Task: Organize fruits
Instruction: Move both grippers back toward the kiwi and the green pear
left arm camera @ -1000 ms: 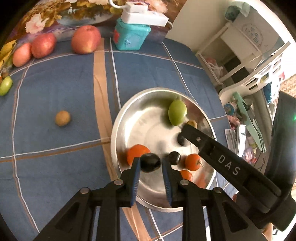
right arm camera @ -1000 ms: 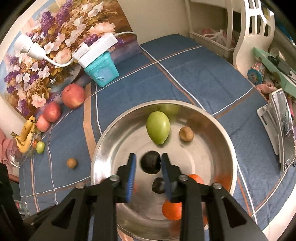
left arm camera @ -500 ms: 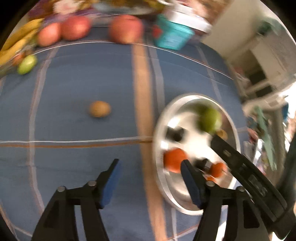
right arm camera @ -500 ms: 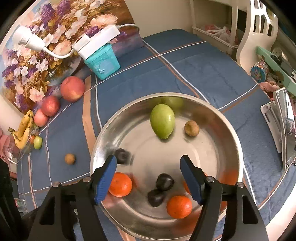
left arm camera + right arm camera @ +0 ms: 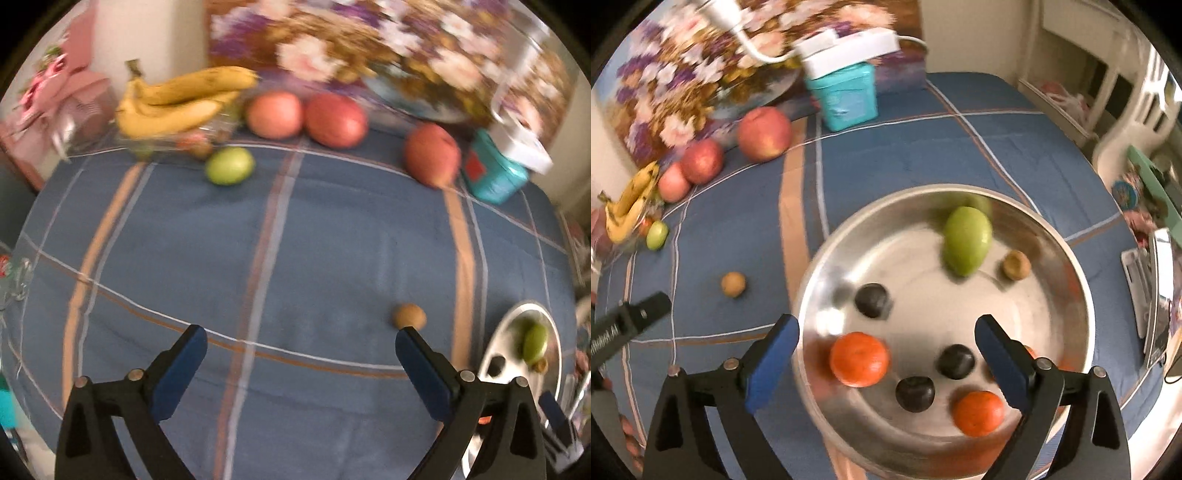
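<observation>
A steel bowl (image 5: 820, 266) on the blue checked cloth holds a green mango (image 5: 967, 240), a small brown fruit (image 5: 1016, 264), three dark plums (image 5: 872, 300) and oranges (image 5: 859, 359). My right gripper (image 5: 886, 349) is open and empty above the bowl's near side. My left gripper (image 5: 301, 356) is open and empty over bare cloth; a small brown fruit (image 5: 409, 315) lies just beyond its right finger. The bowl (image 5: 554, 332) sits at the far right of the left wrist view. Bananas (image 5: 177, 99), three apples (image 5: 334, 118) and a green fruit (image 5: 229, 165) lie along the back.
A teal box (image 5: 846, 94) with a white power strip (image 5: 849, 46) stands before a flower painting (image 5: 701, 74). A white chair (image 5: 1126, 122) and clutter are off the table's right edge. The left gripper's arm (image 5: 624, 325) shows at left in the right wrist view.
Both grippers opened and dropped their dark plums into the bowl. My left gripper swung left away from the bowl to face the back fruits. My right gripper stayed over the bowl.
</observation>
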A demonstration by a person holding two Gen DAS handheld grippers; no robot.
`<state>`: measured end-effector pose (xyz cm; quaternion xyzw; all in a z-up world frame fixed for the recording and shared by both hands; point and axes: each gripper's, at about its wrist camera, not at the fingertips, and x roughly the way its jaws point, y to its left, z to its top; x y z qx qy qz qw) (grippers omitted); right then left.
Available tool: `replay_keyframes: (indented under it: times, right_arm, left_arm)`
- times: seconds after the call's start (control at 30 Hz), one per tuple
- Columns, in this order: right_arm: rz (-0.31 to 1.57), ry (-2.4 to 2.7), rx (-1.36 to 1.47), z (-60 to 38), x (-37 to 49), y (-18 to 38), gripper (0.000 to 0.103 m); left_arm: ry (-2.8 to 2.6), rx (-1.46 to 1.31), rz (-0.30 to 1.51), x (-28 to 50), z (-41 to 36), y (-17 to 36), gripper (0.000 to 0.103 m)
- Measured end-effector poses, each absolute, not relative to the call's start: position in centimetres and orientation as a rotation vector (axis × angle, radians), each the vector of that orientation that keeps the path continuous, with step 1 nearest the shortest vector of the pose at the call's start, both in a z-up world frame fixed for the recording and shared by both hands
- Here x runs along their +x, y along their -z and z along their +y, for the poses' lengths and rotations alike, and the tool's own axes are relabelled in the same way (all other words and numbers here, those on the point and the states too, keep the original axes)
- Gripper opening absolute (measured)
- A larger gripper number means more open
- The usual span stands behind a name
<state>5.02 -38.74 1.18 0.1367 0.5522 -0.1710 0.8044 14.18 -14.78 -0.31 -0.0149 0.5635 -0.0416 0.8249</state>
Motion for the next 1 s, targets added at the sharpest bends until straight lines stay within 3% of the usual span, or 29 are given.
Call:
replay_keyframes:
  times: [0.5, 1.0]
  right_arm:
    - [1.206, 0.266, 0.165, -32.2, 7.2, -1.0, 0.096]
    - [1.120, 0.115, 0.162, -27.9, 10.7, -1.2, 0.096]
  left_arm:
    - [-0.045, -0.185, 1.159, 16.7, -4.8, -1.0, 0.103]
    - [0.092, -0.236, 1.187, 21.7, -1.8, 0.9, 0.103]
